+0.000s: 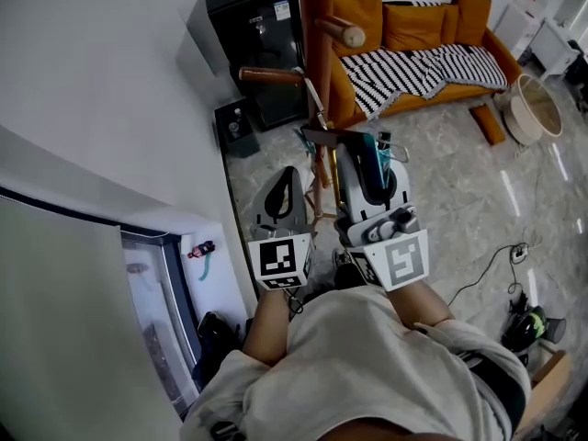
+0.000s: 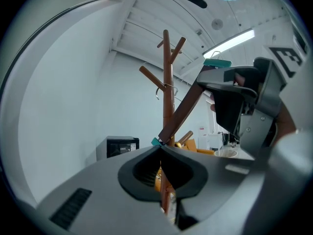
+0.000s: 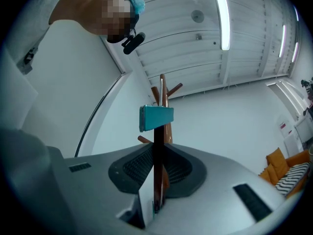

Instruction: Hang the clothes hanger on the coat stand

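Item, far left on my screen: a black cabinet (image 1: 250, 26), with a smaller black box (image 1: 234, 122) on the floor in front of it. Item: my left gripper (image 1: 290, 175), held level. Its jaws are drawn together with the tips meeting, and the teal-capped lower end of the clothes hanger (image 1: 329, 140) sits right at those tips; whether they nip it I cannot tell. Item: the coat stand (image 1: 315, 26), a brown wooden pole with stub pegs (image 1: 342, 31) angling off it, just beyond both grippers. The hanger, dark brown, slants up across the pole from the left gripper's tips to the right gripper. Its wire hook (image 2: 157, 95) lies beside the pole under a left-hand peg, and I cannot tell whether it bears on that peg. Item: my right gripper (image 1: 360, 150), tilted upward, jaws clamped on the hanger's arm. The arm stands edge-on between them, and its other teal cap (image 3: 156, 117) pokes out past the tips. Further right: an orange sofa (image 1: 413, 21) with a black-and-white striped throw (image 1: 427, 70), then a round pale basket (image 1: 533, 108) on the glossy floor (image 1: 459, 200).
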Available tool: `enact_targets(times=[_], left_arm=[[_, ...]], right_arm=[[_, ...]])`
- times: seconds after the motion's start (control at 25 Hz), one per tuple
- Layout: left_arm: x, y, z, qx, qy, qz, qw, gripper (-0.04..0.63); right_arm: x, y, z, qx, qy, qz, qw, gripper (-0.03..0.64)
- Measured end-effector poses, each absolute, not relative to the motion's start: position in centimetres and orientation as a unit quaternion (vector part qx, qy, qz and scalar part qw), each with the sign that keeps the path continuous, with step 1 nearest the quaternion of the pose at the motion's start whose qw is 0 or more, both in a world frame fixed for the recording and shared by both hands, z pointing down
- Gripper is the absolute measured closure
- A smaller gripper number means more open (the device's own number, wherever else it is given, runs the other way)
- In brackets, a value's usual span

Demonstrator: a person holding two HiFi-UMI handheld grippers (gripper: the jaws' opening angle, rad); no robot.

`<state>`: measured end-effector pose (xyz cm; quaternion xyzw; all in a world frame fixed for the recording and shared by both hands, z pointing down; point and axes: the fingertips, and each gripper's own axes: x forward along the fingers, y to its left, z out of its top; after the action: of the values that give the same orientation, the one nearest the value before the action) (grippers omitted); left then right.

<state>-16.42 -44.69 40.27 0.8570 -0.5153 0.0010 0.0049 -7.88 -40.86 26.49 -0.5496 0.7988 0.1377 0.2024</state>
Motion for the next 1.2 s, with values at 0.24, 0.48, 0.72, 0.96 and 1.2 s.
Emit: enact_targets(times=[0.24, 0.48, 0.72, 0.96, 1.2], left_arm=[[-16.5, -44.7, 40.4, 0.860, -0.511, 0.003, 0.006, 0.586], [-16.7, -44.0, 42.1, 0.863, -0.504, 0.011, 0.026, 0.586], [-16.4, -43.5, 42.2, 0.866, -0.500, 0.005, 0.033, 0.586], [-17.0, -42.4, 42.7, 0.862, -0.504, -0.006, 0.045, 0.586], [-17.6, -41.4, 42.8, 0.858, -0.512, -0.007, 0.042, 0.586]], right_arm=[[-8.1, -40.6, 27.4, -0.549, 0.804, 0.130, 0.188, 0.565], [-8.8, -40.3, 29.5, -0.555, 0.805, 0.145, 0.148, 0.565], [-9.0, -40.6, 30.1, -0.560, 0.805, 0.161, 0.112, 0.558], [-9.1, -40.4, 29.9, -0.565, 0.800, 0.180, 0.092, 0.554], [-8.9, -40.1, 30.0, -0.566, 0.797, 0.197, 0.075, 0.554]])
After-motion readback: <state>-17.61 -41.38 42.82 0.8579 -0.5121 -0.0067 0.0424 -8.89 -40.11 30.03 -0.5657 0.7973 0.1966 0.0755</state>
